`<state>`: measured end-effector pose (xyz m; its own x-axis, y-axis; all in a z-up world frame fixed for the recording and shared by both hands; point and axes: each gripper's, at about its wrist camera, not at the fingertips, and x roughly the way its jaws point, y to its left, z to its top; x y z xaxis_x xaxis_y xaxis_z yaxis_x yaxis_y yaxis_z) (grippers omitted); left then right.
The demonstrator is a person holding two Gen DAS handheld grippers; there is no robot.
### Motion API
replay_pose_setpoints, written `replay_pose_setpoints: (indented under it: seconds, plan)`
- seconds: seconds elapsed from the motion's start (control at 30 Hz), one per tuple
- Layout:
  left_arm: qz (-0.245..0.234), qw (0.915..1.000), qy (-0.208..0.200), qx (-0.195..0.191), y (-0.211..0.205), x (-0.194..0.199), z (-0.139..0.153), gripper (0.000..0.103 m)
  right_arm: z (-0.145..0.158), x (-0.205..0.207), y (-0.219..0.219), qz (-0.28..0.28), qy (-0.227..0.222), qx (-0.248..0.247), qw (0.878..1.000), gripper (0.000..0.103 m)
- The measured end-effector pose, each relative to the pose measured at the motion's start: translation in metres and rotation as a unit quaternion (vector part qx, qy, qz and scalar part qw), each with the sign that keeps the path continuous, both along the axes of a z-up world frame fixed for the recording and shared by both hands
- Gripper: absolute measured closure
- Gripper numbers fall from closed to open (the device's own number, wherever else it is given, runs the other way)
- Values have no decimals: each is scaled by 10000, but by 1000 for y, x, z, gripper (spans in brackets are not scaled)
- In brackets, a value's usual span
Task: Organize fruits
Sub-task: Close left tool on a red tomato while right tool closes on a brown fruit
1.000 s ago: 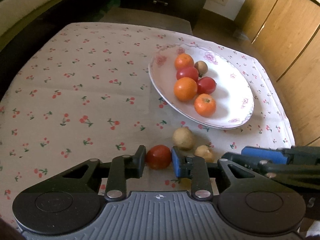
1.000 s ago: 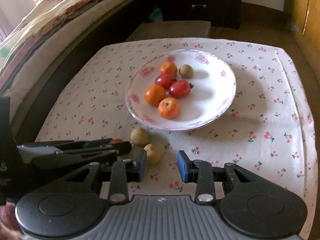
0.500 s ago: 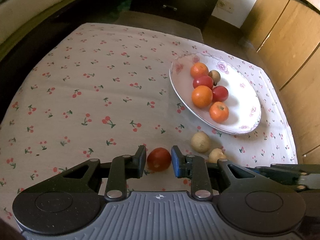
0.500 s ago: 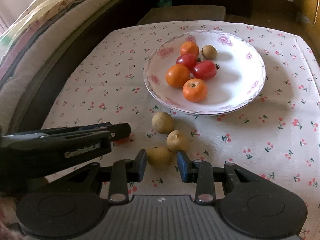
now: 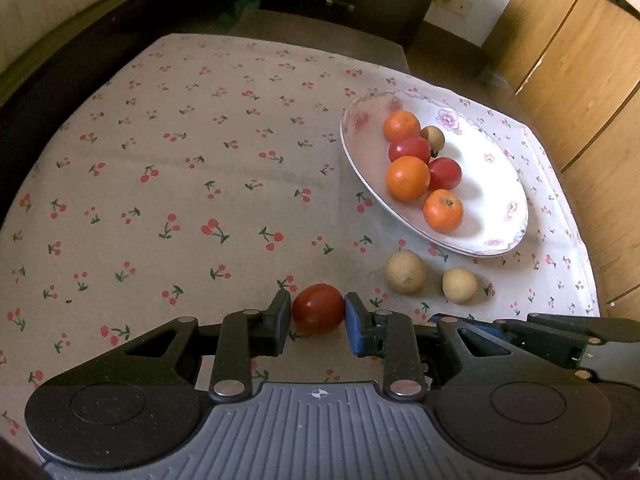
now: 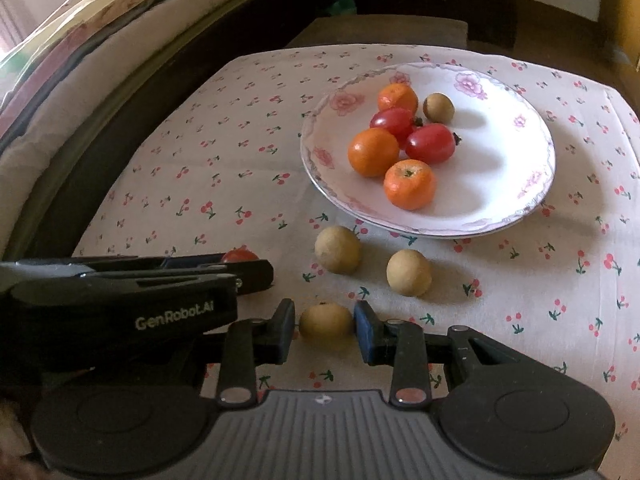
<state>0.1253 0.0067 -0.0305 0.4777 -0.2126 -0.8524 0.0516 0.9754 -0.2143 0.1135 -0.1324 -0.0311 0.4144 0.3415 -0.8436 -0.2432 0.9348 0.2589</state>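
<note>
My left gripper (image 5: 317, 315) is shut on a red tomato (image 5: 318, 309) just above the cherry-print cloth. My right gripper (image 6: 325, 325) is shut on a tan round fruit (image 6: 326, 326) near the table's front. Two more tan fruits (image 6: 338, 249) (image 6: 409, 272) lie on the cloth before the white floral plate (image 6: 500, 168). The plate holds three oranges (image 6: 409, 184), two tomatoes (image 6: 431, 143) and one tan fruit (image 6: 439, 107). The plate (image 5: 492, 184) also shows in the left wrist view, to the right. The left gripper's tomato (image 6: 240, 256) peeks over its finger in the right wrist view.
A bed with folded blankets (image 6: 80, 60) runs along the table's left side. Wooden cabinets (image 5: 580, 60) stand to the right. A dark low stool (image 6: 380, 32) sits behind the table. Bare cloth (image 5: 160, 180) spreads left of the plate.
Both grippers have pulled back and risen a little. The right gripper has closed around the tan fruit, which lay beyond its open jaws a second ago. The left still holds the tomato.
</note>
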Motion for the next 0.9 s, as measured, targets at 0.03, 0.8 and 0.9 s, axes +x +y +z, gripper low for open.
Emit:
replay_pose_setpoints:
  seconds: [0.03, 0.8, 0.9]
  plan:
    - [4, 10000, 1, -4, 0, 0, 0, 65, 0, 0, 0, 1, -2, 8, 10000, 72]
    - [-35, 10000, -27, 22, -9, 6, 1, 55, 17, -26, -29, -182, 104, -100, 9997, 72]
    - [-60, 9999, -52, 106, -9, 4, 1, 58, 17, -26, -29, -176, 97, -83, 9998, 72]
